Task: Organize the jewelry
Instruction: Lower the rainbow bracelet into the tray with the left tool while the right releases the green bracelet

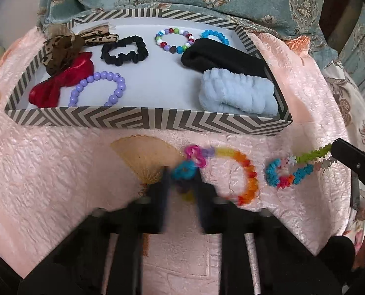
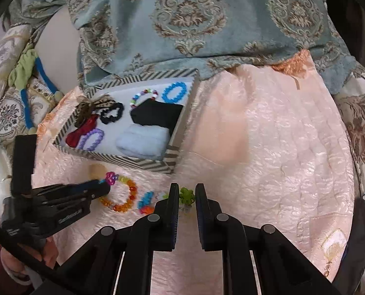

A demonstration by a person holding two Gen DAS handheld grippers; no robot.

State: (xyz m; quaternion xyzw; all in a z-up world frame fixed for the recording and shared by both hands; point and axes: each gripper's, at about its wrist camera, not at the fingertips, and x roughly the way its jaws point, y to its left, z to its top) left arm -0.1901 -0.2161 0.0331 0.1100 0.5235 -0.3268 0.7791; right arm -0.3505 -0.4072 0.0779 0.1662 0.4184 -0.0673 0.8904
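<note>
A striped box (image 1: 148, 120) (image 2: 143, 163) holds bracelets, scrunchies, bows and headbands. In front of it, on the pink cloth, lies a rainbow bead bracelet (image 1: 246, 172) (image 2: 123, 201). My left gripper (image 1: 182, 174) (image 2: 106, 184) is closed on its blue and pink end; the view is blurred there. A second bracelet, blue, orange and green (image 1: 290, 169) (image 2: 148, 201), lies to the right. My right gripper (image 2: 187, 193) (image 1: 335, 152) has its jaws slightly apart around the green part (image 2: 186, 195) of it.
Inside the box are a purple bead bracelet (image 1: 96, 88), a black scrunchie (image 1: 124, 50), a red bow (image 1: 59, 83), a black headband (image 1: 221, 57) and a pale blue headband (image 1: 236, 93). A teal patterned fabric (image 2: 194, 19) lies behind the box.
</note>
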